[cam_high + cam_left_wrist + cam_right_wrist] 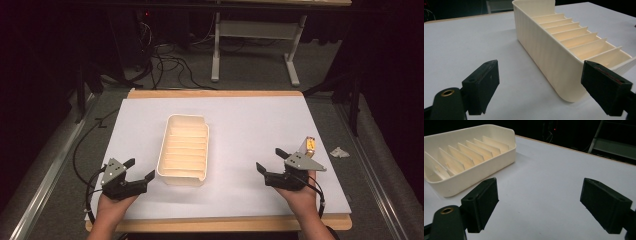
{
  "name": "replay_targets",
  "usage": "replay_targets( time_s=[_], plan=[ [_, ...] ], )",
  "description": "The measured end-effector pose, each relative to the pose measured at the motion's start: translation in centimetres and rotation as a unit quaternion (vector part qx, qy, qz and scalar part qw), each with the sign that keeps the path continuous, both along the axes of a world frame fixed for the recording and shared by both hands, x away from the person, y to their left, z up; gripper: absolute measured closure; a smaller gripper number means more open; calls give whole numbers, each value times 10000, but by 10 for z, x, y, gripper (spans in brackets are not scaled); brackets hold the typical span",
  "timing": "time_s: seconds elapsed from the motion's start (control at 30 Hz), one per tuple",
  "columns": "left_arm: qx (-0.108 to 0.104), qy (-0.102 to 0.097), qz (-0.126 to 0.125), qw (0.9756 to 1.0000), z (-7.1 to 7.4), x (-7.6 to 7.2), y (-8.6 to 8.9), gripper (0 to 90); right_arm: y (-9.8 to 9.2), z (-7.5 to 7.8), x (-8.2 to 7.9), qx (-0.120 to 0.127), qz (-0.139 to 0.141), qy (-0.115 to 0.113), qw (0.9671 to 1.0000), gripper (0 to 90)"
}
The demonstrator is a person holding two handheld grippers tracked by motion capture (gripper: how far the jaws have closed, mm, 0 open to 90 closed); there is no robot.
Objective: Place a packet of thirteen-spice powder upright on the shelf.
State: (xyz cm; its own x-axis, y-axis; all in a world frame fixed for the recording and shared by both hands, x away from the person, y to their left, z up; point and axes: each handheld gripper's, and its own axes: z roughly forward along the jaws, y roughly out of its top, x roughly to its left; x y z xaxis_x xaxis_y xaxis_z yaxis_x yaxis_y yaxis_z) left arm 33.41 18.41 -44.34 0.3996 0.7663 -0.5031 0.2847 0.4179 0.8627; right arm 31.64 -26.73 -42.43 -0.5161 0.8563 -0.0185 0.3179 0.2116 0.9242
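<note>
So you've got the cream slotted tray [183,149] sitting lengthwise near the middle of the white surface [250,125], a row of thin dividers running across its inside. Your left tool [140,168] rests just beside the tray's near left corner, jaws spread wide with nothing between them; in the left gripper view the tray's [554,50] corner sits right by the one jaw. Your right tool [270,159] is well apart from the tray on the other side, jaws also wide apart and holding nothing, pointing across bare surface [554,175] with the tray [466,155] off to one side.
</note>
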Motion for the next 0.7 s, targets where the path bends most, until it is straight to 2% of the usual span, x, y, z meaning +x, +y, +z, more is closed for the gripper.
replay_targets(
  time_s=[0.37, 0.53, 0.7],
  plan=[
    [52, 19, -13, 10000, -1, 2, 2, 155, -4, 3, -2, 30, -12, -56, 10000, 175],
    [72, 17, -16, 10000, -1, 2, 1, 156, -7, 6, -4, 3, 0, -136, 9999, 182],
    [62, 21, 8, 10000, -1, 2, 2, 156, -9, 10, -9, -24, -31, -321, 9995, 165]
  ],
)
